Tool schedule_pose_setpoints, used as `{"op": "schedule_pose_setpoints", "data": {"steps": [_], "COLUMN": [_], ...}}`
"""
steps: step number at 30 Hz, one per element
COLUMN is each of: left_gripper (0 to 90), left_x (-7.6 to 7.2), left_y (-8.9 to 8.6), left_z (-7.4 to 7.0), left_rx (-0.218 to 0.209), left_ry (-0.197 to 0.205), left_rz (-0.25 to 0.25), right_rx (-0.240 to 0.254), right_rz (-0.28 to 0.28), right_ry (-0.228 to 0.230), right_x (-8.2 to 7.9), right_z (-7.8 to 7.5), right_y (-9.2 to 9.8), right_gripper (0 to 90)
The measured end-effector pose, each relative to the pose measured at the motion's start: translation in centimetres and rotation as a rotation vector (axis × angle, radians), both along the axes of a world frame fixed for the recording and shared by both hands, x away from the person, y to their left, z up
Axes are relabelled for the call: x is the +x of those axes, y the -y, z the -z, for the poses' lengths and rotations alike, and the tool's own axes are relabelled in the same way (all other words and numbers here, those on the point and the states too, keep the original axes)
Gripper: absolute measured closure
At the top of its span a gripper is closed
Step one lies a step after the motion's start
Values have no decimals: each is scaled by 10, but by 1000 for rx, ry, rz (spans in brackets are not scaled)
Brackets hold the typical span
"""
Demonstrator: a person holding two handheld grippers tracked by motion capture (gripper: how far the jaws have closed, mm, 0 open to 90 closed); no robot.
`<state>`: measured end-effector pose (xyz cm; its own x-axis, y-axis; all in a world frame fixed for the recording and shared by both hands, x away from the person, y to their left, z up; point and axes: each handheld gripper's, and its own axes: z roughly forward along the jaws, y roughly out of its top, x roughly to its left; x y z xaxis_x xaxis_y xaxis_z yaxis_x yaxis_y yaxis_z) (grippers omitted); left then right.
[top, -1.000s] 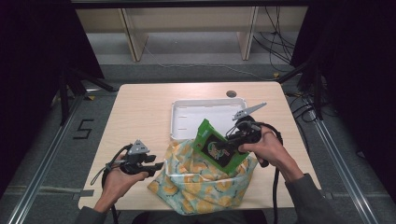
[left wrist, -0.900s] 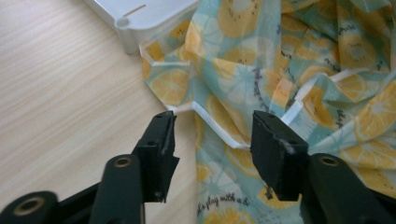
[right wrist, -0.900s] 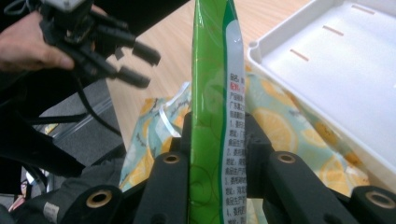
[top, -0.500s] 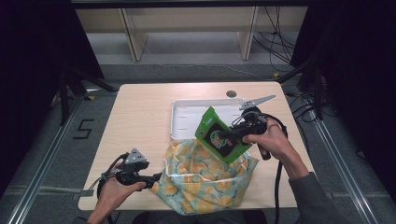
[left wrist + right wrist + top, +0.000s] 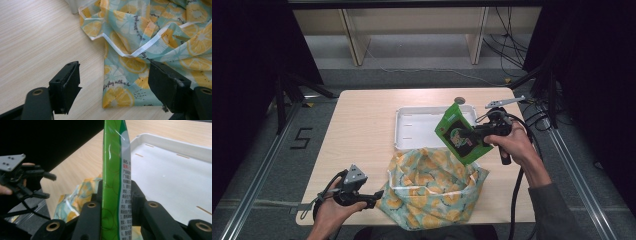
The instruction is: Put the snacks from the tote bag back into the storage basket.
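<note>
High view: the right gripper (image 5: 476, 134) holds a green packet (image 5: 460, 134) clamped between its jaws, lifted above the table (image 5: 362, 130), over the gap between the white tray (image 5: 422, 125) and the lemon-print bag (image 5: 432, 185). The bag lies crumpled at the table's near edge, just in front of the tray. The left gripper (image 5: 371, 199) sits at the bag's left edge, low over the table. Left gripper view: its jaws have just been opening and stand wide apart, released, with the bag's (image 5: 150, 37) white-hemmed edge lying on the wood between and beyond them, no pad pressing on it. Right gripper view: the packet (image 5: 115, 182) stands edge-on and upright, pinched by both jaws, with the tray (image 5: 175, 147) behind it to the right and the bag (image 5: 75, 195) below left.
</note>
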<state>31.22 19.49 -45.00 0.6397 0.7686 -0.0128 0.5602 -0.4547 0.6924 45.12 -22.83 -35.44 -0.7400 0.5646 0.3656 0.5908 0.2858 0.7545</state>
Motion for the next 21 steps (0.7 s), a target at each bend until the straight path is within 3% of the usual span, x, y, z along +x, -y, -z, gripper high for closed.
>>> {"op": "schedule_pose_setpoints", "data": {"steps": [2, 3, 5, 11, 13, 15, 18, 21], "left_gripper": [252, 251, 251, 251, 251, 251, 251, 251], "left_x": [-1, -1, -2, -2, -2, -3, -3, -3], "left_y": [-1, -1, 0, 1, 1, 1, 1, 0], "left_z": [-1, -1, 0, 1, 2, 2, 4, 5], "left_rx": [10, 9, 0, 11, 17, 27, 13, 19], "left_ry": [-1, 2, -8, -8, 6, -2, -11, -14], "left_rz": [0, -3, -10, 0, 9, 12, -3, 2], "right_rx": [16, 6, 15, 11, 25, 13, 22, 10], "right_rz": [22, 28, 48, 83, 106, 113, 138, 157], "right_ry": [-25, 0, -31, -6, -41, -15, -45, -40], "right_x": [1, 4, 5, 15, 17, 22, 29, 39], "right_z": [1, 2, 3, 8, 9, 10, 12, 13], "right_y": [3, 5, 8, 17, 16, 18, 15, 13], "right_gripper": [763, 763, 763, 763, 763, 763, 763, 763]}}
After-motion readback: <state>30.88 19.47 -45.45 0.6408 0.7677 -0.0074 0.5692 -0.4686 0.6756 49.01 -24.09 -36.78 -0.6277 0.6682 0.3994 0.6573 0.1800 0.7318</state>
